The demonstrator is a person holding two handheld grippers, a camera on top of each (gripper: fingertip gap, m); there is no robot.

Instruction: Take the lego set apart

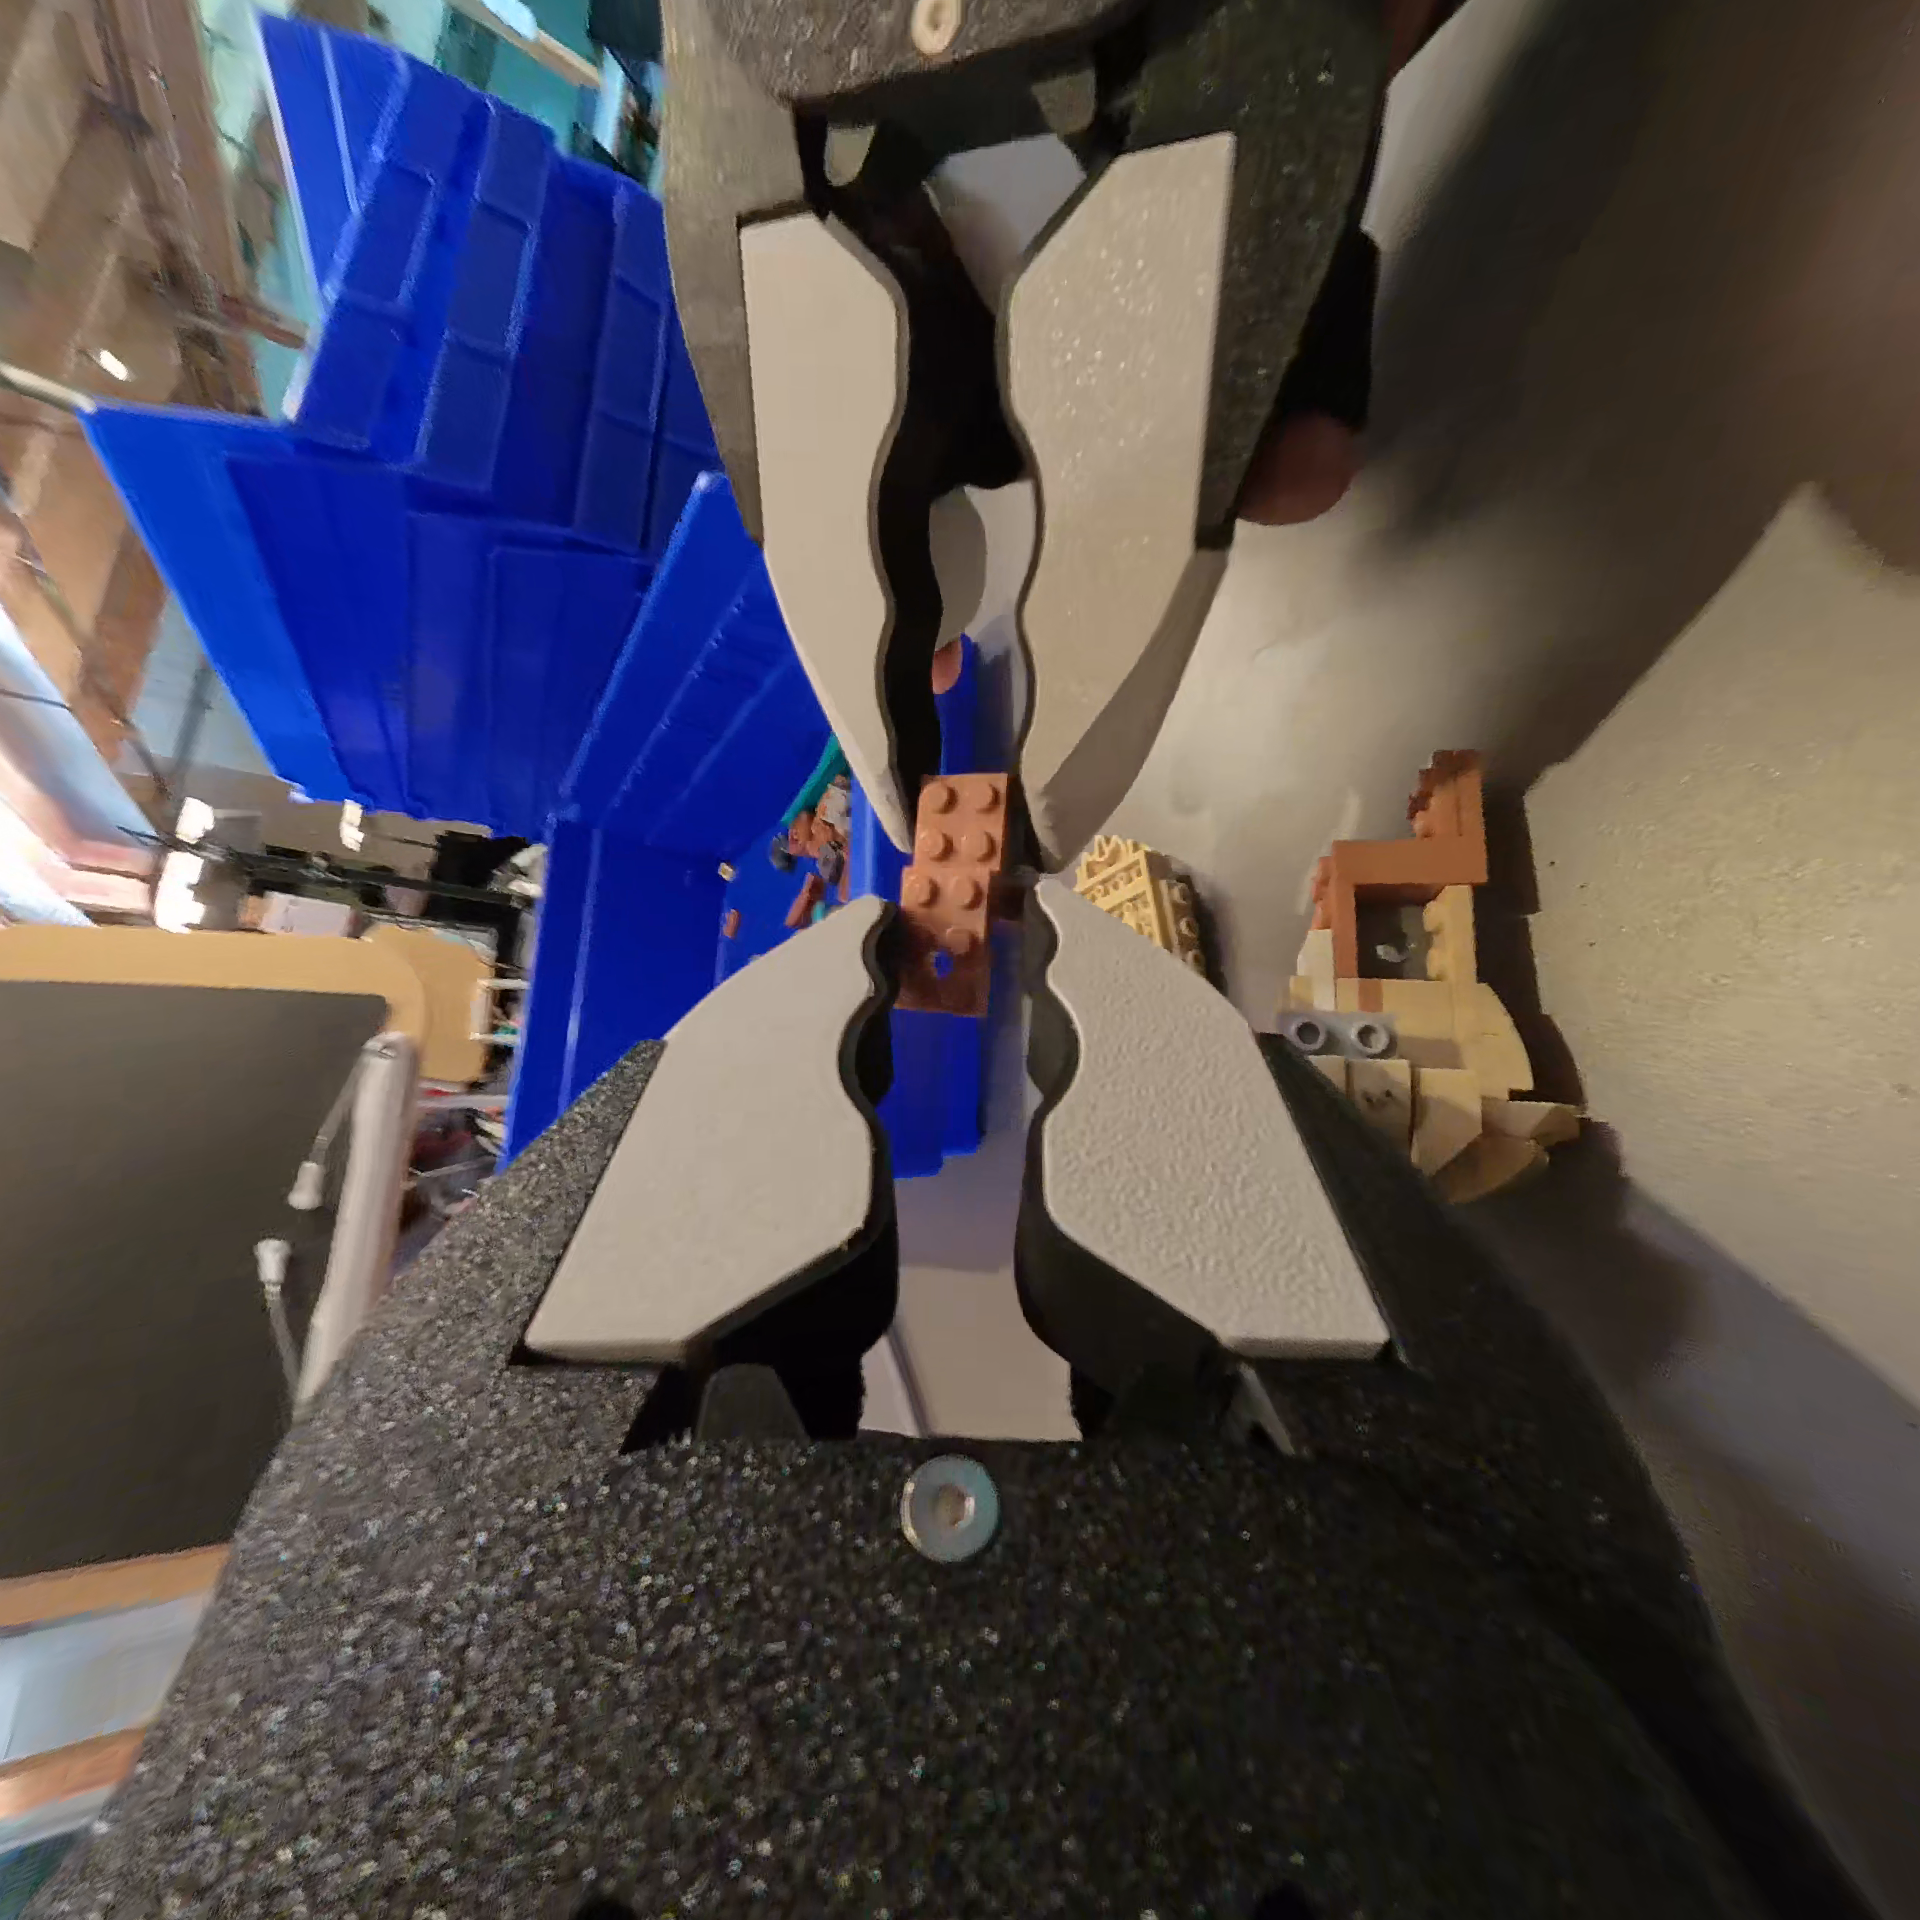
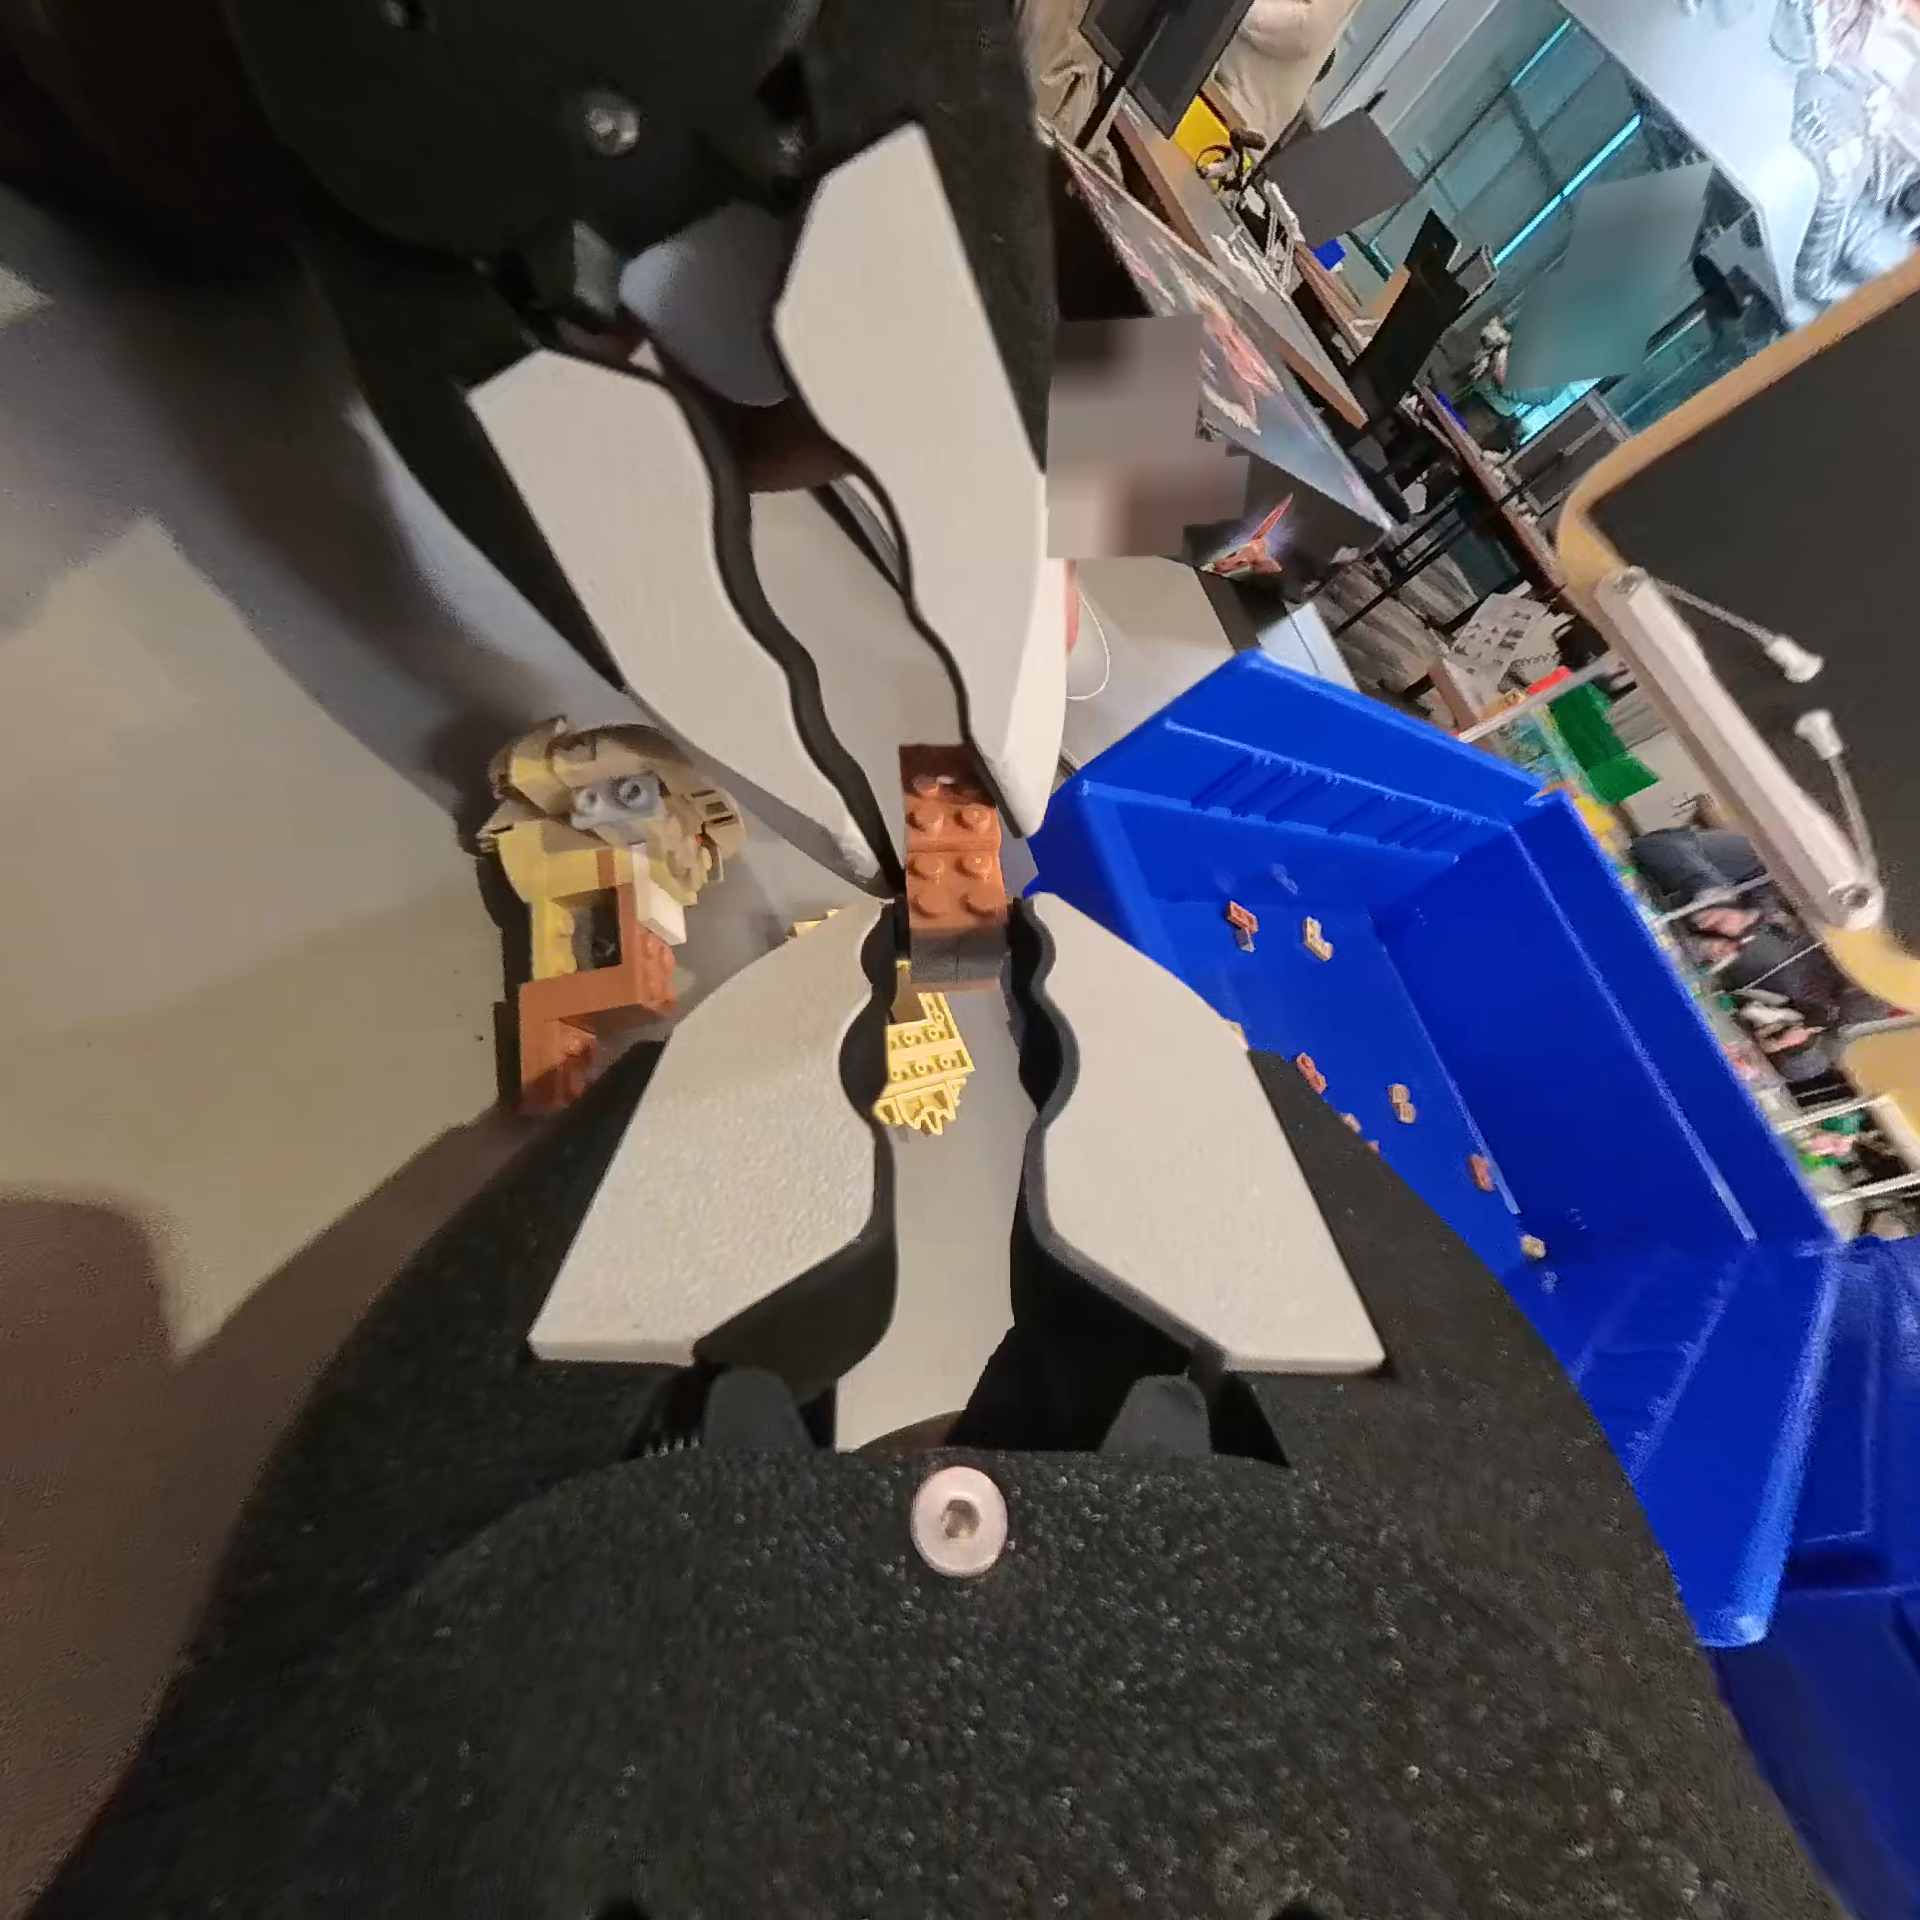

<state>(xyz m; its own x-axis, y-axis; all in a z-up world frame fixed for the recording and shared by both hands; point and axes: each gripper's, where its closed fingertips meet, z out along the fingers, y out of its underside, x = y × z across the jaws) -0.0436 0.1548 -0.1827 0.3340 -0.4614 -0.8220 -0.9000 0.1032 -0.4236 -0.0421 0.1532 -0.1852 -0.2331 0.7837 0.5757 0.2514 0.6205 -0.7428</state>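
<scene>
Grey tabletop carries everything, with blue plastic bins stacked along one side, the nearest bin holding a thin scatter of small brown pieces. Smaller than the bins, a tan-and-brown brick model with a little grey stud plate lies on the table well apart from the tongs, and a pale yellow ornamented piece lies just beyond it. Between the two tools, lifted above the table, sit two brown studded bricks, pushed end to end but slightly offset from each other. The left gripper is narrowed on the nearer brick, its pads against the brick's sides; the right gripper is clamped likewise on the other brick, meeting the first tool tip to tip. The pair looks joined or nearly so, apart from the model.
</scene>
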